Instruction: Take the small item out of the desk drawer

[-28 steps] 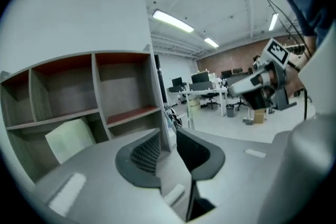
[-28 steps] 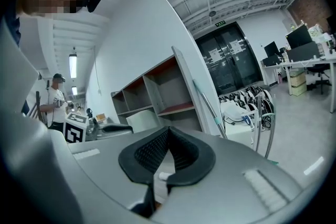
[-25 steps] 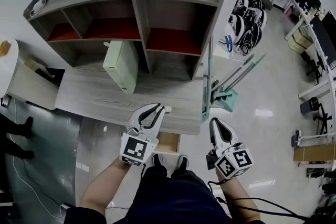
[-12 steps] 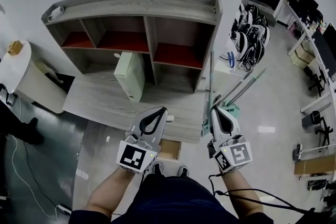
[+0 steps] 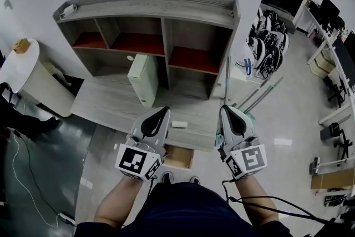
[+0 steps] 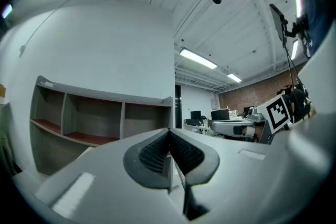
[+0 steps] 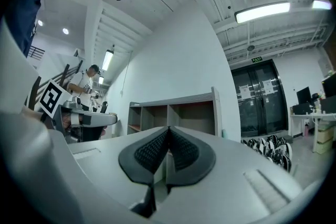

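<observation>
Left gripper (image 5: 164, 110) is sitting with jaws pressed together, pads meeting on nothing. Right gripper (image 5: 226, 109) is showing the same, closed and empty. Both are pointing level toward the shelving, hovering above the front edge of the desk (image 5: 111, 102). Small item (image 5: 178, 124), a white block, is lying on the desk top near that edge, not in the drawer (image 5: 178, 156), which is hanging open below, between the person's arms. Item is lying between the two grippers, just beside the left tip and further from the right, so left is the nearer hand. Its long axis is running along the desk edge, across the line the jaws are pointing. I'm reading the take-out as done; any regrasp is going to need the left jaws opened first
</observation>
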`<state>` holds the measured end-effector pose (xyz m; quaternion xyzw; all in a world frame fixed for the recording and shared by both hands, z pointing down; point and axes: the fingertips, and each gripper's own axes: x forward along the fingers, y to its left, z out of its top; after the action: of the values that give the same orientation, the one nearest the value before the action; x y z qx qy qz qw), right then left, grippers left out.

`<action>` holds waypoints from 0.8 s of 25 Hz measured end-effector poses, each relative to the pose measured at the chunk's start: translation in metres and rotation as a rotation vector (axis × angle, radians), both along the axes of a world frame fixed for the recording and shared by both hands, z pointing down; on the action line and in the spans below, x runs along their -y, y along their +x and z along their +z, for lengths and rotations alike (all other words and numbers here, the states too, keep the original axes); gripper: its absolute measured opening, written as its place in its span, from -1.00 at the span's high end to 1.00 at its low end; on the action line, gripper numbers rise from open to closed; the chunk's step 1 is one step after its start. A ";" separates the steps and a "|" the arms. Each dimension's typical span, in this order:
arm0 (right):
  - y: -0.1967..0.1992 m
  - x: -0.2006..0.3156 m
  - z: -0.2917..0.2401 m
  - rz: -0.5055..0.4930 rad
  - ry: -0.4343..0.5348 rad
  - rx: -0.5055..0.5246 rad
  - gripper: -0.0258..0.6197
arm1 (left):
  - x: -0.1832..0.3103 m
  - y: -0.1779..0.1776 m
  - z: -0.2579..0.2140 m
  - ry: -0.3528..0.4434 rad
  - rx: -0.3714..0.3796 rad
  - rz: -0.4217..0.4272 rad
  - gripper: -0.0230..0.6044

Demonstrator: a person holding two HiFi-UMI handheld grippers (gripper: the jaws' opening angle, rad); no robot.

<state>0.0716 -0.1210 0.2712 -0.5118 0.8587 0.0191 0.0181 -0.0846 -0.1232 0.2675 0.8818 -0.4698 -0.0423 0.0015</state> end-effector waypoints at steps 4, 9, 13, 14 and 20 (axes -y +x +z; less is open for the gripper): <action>-0.007 -0.007 0.004 -0.026 -0.010 0.009 0.91 | -0.002 -0.003 0.012 -0.018 0.015 -0.007 0.91; -0.009 -0.012 0.007 -0.023 -0.017 -0.008 0.91 | -0.003 -0.003 0.020 -0.030 0.021 0.000 0.91; -0.007 -0.014 0.013 -0.009 -0.028 -0.022 0.91 | -0.003 -0.004 0.024 -0.036 0.019 0.006 0.91; -0.005 -0.014 0.014 -0.004 -0.030 -0.021 0.91 | -0.003 -0.005 0.026 -0.040 0.021 0.007 0.91; -0.003 -0.014 0.018 0.011 -0.036 -0.014 0.91 | -0.002 -0.007 0.031 -0.045 0.032 0.006 0.91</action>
<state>0.0689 -0.1073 0.2889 -0.5167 0.8561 0.0075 0.0027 -0.0917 -0.1208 0.2987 0.8835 -0.4679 -0.0178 0.0139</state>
